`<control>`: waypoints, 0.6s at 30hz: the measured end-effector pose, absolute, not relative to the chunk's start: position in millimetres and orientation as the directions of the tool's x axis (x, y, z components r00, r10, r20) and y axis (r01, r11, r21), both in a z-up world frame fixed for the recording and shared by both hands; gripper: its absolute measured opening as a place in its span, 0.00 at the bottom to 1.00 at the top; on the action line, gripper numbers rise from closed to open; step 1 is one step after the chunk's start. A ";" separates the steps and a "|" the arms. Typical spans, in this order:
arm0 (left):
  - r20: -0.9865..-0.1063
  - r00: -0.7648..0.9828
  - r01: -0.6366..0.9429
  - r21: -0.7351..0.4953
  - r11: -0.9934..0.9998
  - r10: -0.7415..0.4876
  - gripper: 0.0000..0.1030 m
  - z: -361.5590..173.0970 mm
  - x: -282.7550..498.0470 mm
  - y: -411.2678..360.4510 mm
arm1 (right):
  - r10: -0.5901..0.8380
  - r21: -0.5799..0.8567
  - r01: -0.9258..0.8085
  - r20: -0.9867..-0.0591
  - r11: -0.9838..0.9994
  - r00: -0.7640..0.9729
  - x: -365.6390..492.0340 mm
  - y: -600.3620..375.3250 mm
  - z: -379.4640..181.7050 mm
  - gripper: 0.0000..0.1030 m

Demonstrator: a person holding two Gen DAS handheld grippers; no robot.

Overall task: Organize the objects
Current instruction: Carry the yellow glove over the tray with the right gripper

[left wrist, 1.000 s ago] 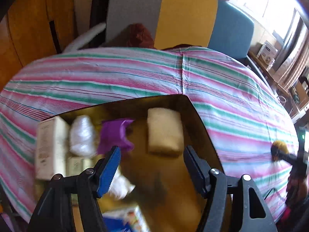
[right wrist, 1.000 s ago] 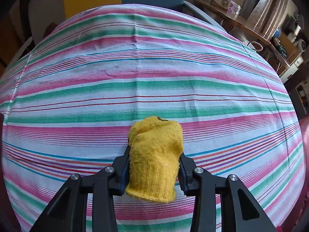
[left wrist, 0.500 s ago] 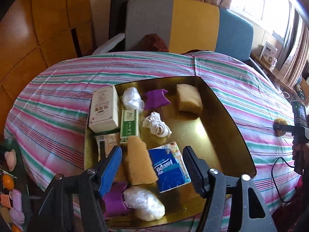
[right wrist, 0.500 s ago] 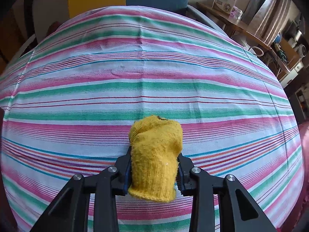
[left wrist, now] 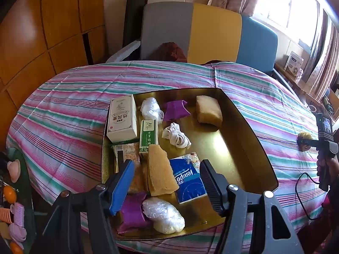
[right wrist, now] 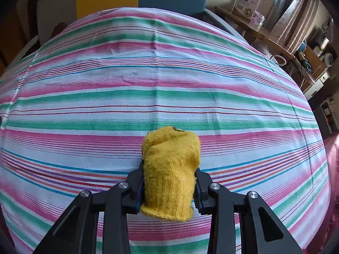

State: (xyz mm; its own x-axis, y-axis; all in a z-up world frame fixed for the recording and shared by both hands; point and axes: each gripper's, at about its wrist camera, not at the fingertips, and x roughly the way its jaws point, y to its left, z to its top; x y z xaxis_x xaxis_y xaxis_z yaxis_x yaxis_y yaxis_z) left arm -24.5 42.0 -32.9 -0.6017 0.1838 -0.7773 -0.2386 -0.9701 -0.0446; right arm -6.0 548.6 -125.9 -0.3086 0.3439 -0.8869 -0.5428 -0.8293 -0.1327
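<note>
Striped cloth (right wrist: 169, 80), tri-colour chair (left wrist: 211, 31), cardboard box (right wrist: 245, 2) behind.

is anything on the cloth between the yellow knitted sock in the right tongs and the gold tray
Nothing visible does. Only bare striped tablecloth lies between the yellow knitted sock, held in the right tongs, and the gold tray.

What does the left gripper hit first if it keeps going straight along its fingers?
Most likely the tan sponge and the blue tissue pack lying side by side in the gold tray; both sit between the open left gripper fingers. Which comes first is unclear, since depth is hard to read.
</note>
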 end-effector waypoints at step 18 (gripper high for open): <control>-0.781 -0.583 -0.222 -0.113 -0.969 0.224 0.56 -39.9 -24.1 20.7 | 0.207 0.015 -0.443 -0.870 -0.896 -0.448 -2.4 466.3 -59.0 0.34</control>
